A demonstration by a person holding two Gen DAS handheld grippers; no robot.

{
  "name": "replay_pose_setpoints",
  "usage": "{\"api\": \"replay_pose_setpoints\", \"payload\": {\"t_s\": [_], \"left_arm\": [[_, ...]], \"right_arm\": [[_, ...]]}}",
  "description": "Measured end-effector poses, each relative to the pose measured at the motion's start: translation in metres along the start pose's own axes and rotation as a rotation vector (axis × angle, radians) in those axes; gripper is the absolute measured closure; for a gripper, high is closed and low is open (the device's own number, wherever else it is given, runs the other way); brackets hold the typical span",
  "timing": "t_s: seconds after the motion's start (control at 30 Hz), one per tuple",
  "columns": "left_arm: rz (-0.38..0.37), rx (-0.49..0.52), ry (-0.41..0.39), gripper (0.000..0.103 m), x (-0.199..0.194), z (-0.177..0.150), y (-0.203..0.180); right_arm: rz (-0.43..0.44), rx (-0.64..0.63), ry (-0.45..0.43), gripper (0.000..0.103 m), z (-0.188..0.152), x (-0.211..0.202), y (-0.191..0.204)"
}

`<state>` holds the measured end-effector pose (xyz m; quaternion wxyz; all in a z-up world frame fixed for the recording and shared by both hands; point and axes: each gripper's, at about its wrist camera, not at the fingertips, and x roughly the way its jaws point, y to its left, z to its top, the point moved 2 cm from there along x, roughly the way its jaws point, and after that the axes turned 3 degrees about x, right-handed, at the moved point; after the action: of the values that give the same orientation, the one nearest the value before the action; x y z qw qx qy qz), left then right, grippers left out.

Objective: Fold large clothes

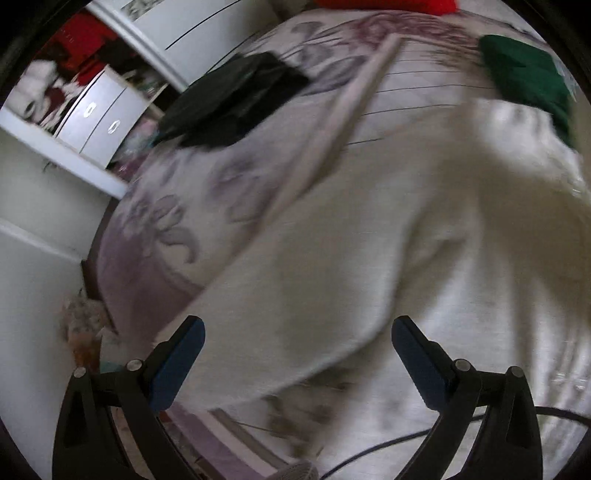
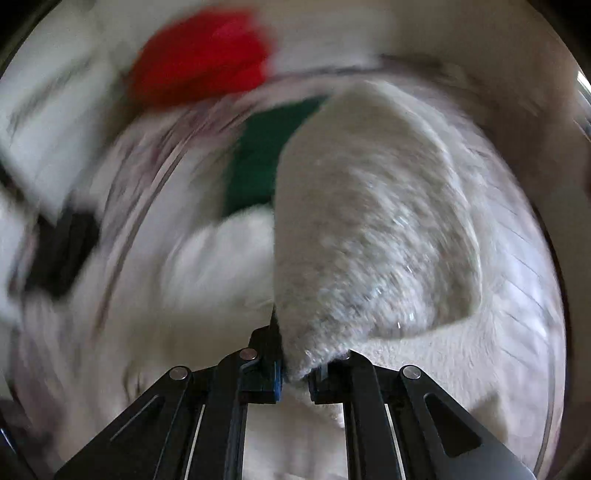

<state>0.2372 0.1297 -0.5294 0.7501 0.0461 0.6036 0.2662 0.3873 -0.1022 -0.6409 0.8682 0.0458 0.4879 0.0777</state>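
A large cream knitted garment (image 1: 388,236) lies spread on a bed with a floral purple-grey cover (image 1: 155,229). My left gripper (image 1: 297,345) is open and empty, just above the garment's near edge. My right gripper (image 2: 295,373) is shut on a fold of the cream garment (image 2: 369,229), which rises in front of the lens and hides much of the bed. The right wrist view is strongly motion-blurred.
A black folded garment (image 1: 236,99) lies at the bed's far left, a green one (image 1: 528,81) at the far right, a red one (image 1: 388,4) at the back. White drawers (image 1: 99,114) and shelves stand left of the bed. A black cable (image 1: 406,439) runs near my left gripper.
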Motion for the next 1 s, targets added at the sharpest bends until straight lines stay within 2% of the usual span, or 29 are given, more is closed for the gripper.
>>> {"api": "replay_pose_setpoints", "payload": {"t_s": [0.1,0.13,0.2,0.23,0.27,0.33,0.4,0.43,0.47,0.53,0.57,0.6,0.73,0.77,0.8,0.83,0.87,0.93,1.0], "left_arm": [[0.024,-0.021,0.012,0.000,0.017,-0.002,0.029],[0.027,-0.024,0.013,0.000,0.020,-0.003,0.034],[0.026,-0.022,0.011,0.000,0.023,-0.004,0.039],[0.021,-0.019,0.011,0.000,0.023,-0.003,0.039],[0.011,-0.018,0.009,0.000,0.021,-0.003,0.037],[-0.004,-0.014,0.003,0.000,0.016,0.000,0.034],[-0.027,-0.007,-0.005,0.000,0.009,0.004,0.024],[-0.036,-0.004,-0.009,0.000,0.005,0.006,0.019],[-0.046,0.001,-0.019,0.000,-0.002,0.009,0.010],[-0.062,0.013,-0.036,0.000,-0.014,0.014,-0.004],[-0.068,0.019,-0.045,0.000,-0.020,0.016,-0.012],[-0.072,0.027,-0.055,0.000,-0.026,0.018,-0.020],[-0.075,0.059,-0.084,0.000,-0.045,0.022,-0.060],[-0.076,0.064,-0.086,0.000,-0.049,0.021,-0.070],[-0.077,0.063,-0.086,0.000,-0.053,0.020,-0.077],[-0.075,0.064,-0.083,0.000,-0.056,0.019,-0.084],[-0.073,0.066,-0.079,0.000,-0.058,0.017,-0.090],[-0.068,0.061,-0.067,0.000,-0.060,0.012,-0.098],[-0.058,0.060,-0.051,0.000,-0.061,0.007,-0.103]], "right_arm": [[0.015,-0.085,0.187,0.093,-0.027,0.061,0.053],[0.018,-0.082,0.228,0.092,-0.039,0.074,0.054],[0.081,-0.027,0.294,0.084,-0.059,0.085,0.049],[0.127,0.013,0.318,0.074,-0.065,0.082,0.040],[0.216,0.082,0.349,0.055,-0.071,0.072,0.026],[0.315,0.198,0.331,0.034,-0.079,0.042,-0.008],[0.336,0.300,0.290,0.034,-0.092,0.007,-0.053],[0.297,0.328,0.273,0.034,-0.100,-0.007,-0.075],[0.176,0.334,0.258,0.034,-0.113,-0.024,-0.108],[-0.005,0.303,0.276,0.034,-0.127,-0.033,-0.146],[-0.084,0.275,0.307,0.034,-0.135,-0.030,-0.165],[-0.123,0.245,0.342,0.034,-0.144,-0.023,-0.183],[-0.111,0.096,0.499,0.034,-0.186,0.022,-0.224],[-0.115,0.087,0.498,0.041,-0.191,0.028,-0.229],[-0.142,0.131,0.467,0.048,-0.196,0.030,-0.243],[-0.134,0.222,0.442,0.057,-0.194,0.031,-0.258],[-0.097,0.390,0.402,0.057,-0.202,0.024,-0.288],[-0.105,0.596,0.366,0.057,-0.223,0.014,-0.329],[-0.082,0.795,0.391,0.057,-0.257,0.005,-0.367]]}}
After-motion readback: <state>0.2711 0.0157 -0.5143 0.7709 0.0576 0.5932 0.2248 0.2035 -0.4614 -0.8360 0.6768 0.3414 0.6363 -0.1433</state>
